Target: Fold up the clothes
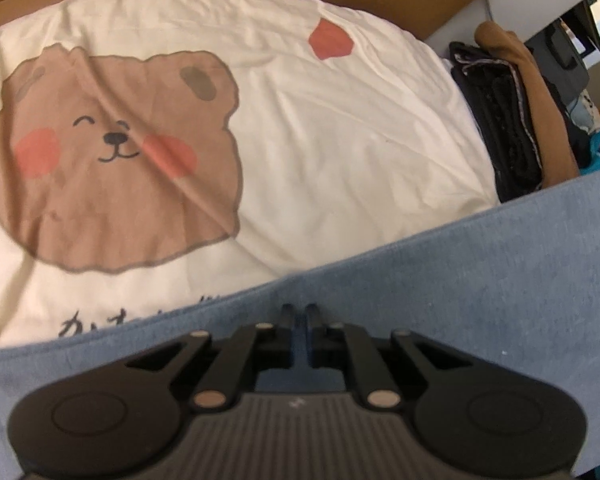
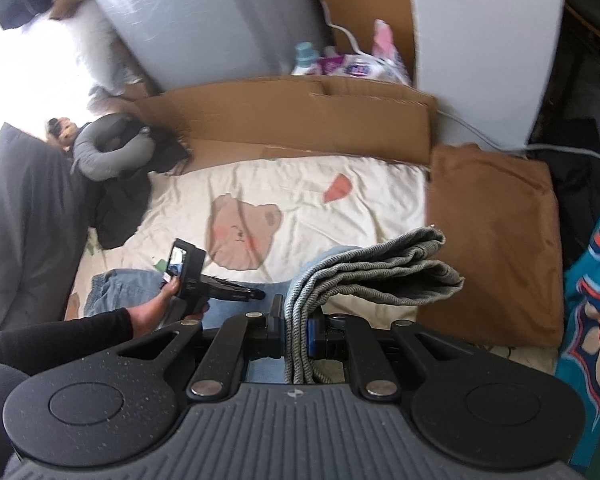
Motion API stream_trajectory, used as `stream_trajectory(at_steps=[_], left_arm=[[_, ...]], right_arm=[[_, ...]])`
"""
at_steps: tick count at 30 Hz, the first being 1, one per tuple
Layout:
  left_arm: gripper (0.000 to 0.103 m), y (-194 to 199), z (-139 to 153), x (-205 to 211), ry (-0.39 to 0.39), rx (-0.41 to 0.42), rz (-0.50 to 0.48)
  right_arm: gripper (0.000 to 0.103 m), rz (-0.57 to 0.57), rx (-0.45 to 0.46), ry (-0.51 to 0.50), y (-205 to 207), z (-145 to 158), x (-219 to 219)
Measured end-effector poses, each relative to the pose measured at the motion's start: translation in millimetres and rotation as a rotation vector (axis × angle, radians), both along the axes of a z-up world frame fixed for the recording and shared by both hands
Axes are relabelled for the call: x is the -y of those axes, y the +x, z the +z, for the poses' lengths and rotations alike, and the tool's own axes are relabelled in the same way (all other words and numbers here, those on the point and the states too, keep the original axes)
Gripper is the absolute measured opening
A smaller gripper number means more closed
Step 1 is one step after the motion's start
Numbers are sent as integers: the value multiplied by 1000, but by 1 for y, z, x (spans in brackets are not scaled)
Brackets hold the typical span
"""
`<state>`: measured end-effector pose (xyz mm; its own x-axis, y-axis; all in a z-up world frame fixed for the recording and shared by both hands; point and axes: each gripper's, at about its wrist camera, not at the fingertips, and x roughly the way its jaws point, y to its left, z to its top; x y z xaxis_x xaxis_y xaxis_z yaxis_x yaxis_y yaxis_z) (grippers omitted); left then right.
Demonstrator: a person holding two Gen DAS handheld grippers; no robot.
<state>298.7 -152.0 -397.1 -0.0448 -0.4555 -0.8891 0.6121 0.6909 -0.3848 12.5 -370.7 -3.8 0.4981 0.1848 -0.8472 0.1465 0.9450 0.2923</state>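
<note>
Jeans [image 2: 364,268]: blue denim on the bear-print sheet [image 1: 340,128], one leg end doubled over and lifted.
Right gripper [image 2: 296,320]: clenched on that doubled denim.
Left gripper [image 1: 299,312]: nearly closed over flat denim; grasp not discernible.
Progress: first fold under way, further folds left.
Room: bare sheet ahead; brown folded garment [image 2: 496,240] beside, cardboard [image 2: 300,120] behind.

Blue denim jeans [image 2: 236,312] lie spread across the cream bear-print bedsheet [image 2: 300,192], pale and faded, one end bunched up at the left. The other end is lifted and doubled over, its grey inside-out weave [image 2: 380,272] showing in stacked layers that stick out rightward above the sheet. From the left wrist view, smooth blue denim [image 1: 480,280] fills the foreground, lying flat.
</note>
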Motion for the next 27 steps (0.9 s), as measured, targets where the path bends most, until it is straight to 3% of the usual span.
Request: stream_trajectory(at_steps=[4,8,13,18,23,27], left_arm=[[14,-3,11,-31,-24,3,40],[37,-4,29,-67,-54,25,113],[40,-6,47,-125,-70,43,252],[51,-12,60,-181,-76,60,385],[51,-23,68,-228,-94,64,491],[51,-37,69,-259,-132,16,580]], right_arm=[[9,71,-5,-11,16,13,-23],[9,147,-18,-15,37,27,-50],[9,255,-20,-28,60,45,-94],[9,340,-31,-29,83,54,-136],[9,423,-61,-14,101,55,-175],[9,483,-64,-4,113,53,-203]])
